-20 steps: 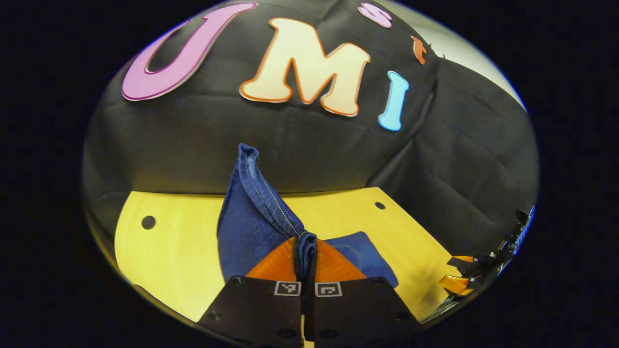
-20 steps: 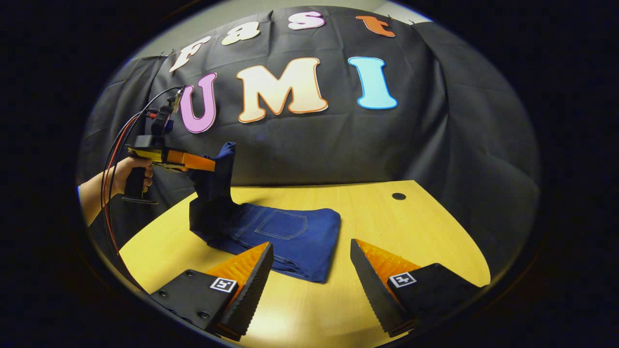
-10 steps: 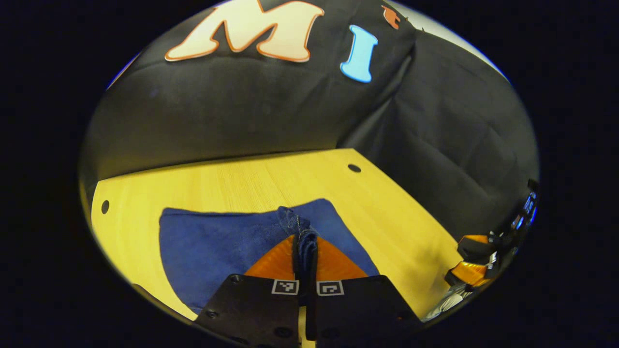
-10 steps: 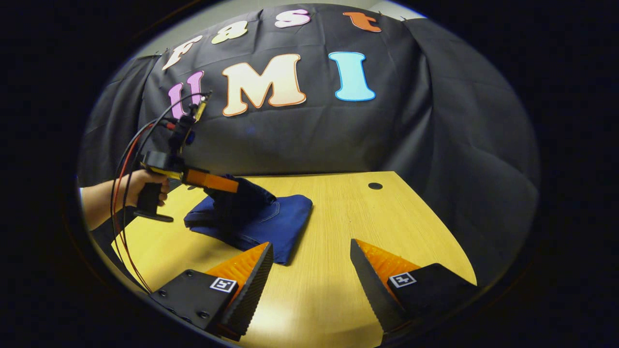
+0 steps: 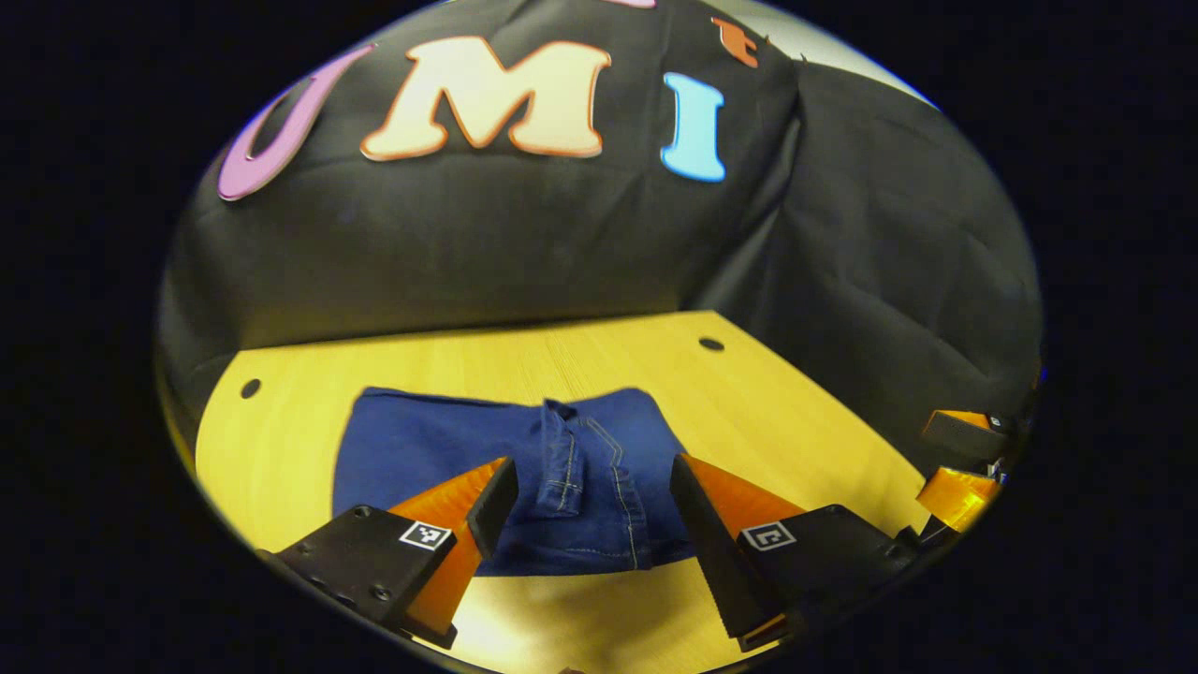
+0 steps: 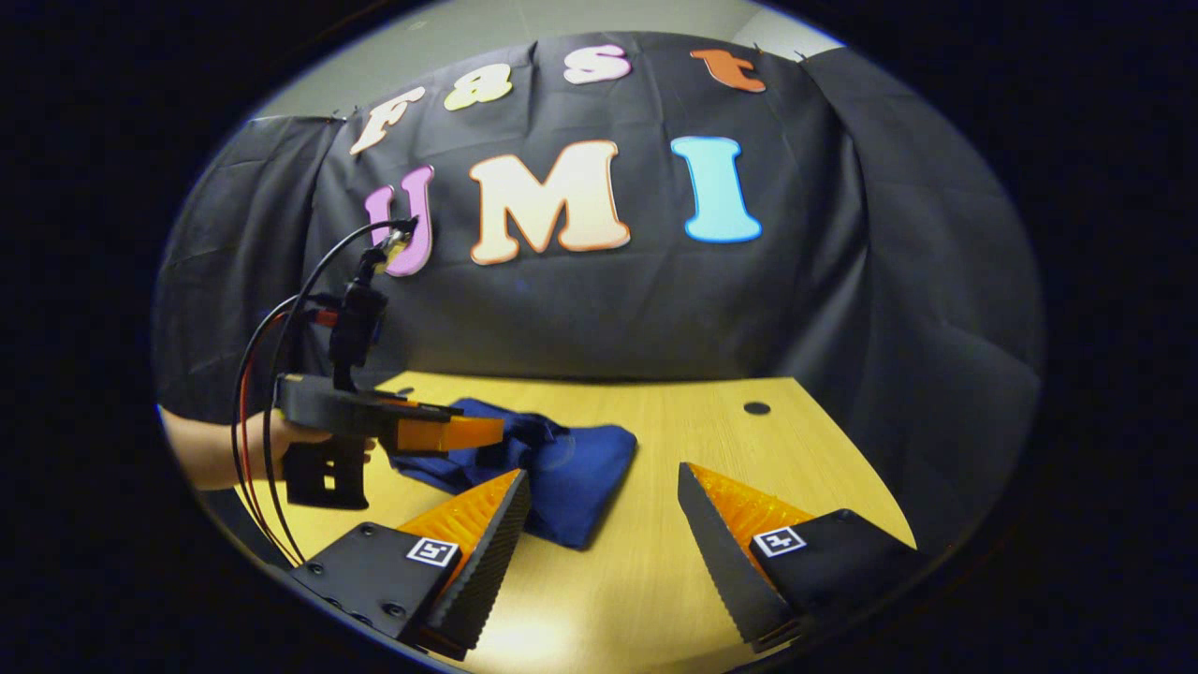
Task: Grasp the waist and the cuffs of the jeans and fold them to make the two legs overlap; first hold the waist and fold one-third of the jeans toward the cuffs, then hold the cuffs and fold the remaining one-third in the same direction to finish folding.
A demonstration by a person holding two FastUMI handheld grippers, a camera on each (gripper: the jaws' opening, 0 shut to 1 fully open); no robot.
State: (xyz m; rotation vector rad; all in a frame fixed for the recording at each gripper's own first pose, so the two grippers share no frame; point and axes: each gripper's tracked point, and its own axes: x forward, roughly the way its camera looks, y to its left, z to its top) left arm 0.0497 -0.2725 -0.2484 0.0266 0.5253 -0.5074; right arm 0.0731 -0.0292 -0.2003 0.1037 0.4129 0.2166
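- The folded dark blue denim jeans (image 5: 524,468) lie flat on the yellow wooden table (image 5: 767,412), a stitched hem flap uppermost near their middle.
- The left gripper (image 5: 591,491) has its fingers spread wide on either side of that flap, clear of the cloth and holding nothing.
- The right gripper view gives the side angle: the jeans (image 6: 571,463) are a low bundle, and the left gripper (image 6: 449,432) hovers level just over them, gripped by a person's hand (image 6: 309,440) with red and black cables (image 6: 257,393) looping up.
- The right gripper (image 6: 604,505) is parted and empty, above bare table (image 6: 655,562) just beside the jeans' near edge.
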